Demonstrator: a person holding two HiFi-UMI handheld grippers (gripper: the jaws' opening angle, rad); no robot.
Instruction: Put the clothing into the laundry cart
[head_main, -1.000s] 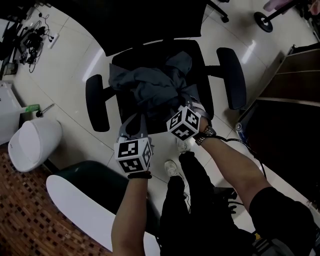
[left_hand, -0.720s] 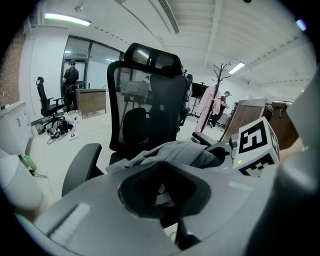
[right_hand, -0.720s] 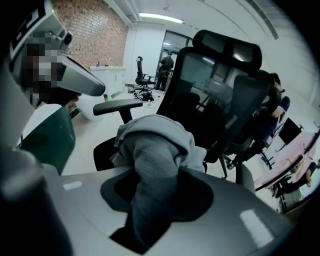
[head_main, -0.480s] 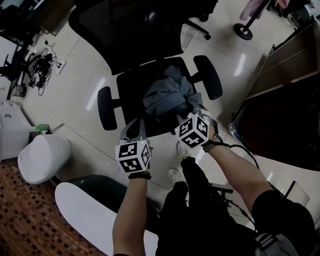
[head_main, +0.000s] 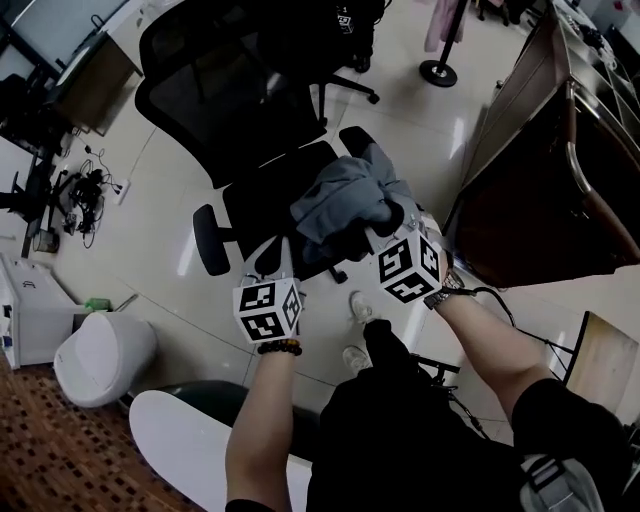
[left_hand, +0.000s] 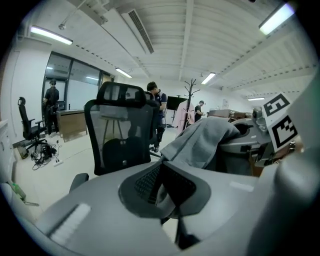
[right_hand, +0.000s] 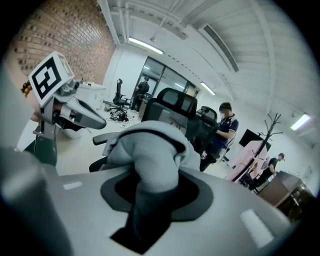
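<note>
A grey garment (head_main: 340, 200) hangs bunched over the right side of a black office chair (head_main: 262, 195), lifted off the seat. My right gripper (head_main: 387, 226) is shut on one end of it. In the right gripper view the cloth (right_hand: 145, 150) runs straight down between the jaws of that gripper (right_hand: 150, 200). My left gripper (head_main: 272, 252) hovers at the seat's front edge, a hand's width left of the garment, with nothing in it. In the left gripper view its jaws (left_hand: 162, 185) stand slightly apart, and the garment (left_hand: 205, 142) hangs to the right beyond them.
A dark bin with a brown frame (head_main: 500, 120) stands at the right. On the floor at lower left are a white round bin (head_main: 105, 355) and a white oval board (head_main: 200, 440). Cables (head_main: 80, 190) lie far left. People stand behind the chair back (left_hand: 120, 135).
The right gripper has raised the garment off the chair seat and carried it to the right. The left gripper stays empty beside it. The head view has swung toward the dark bin.
</note>
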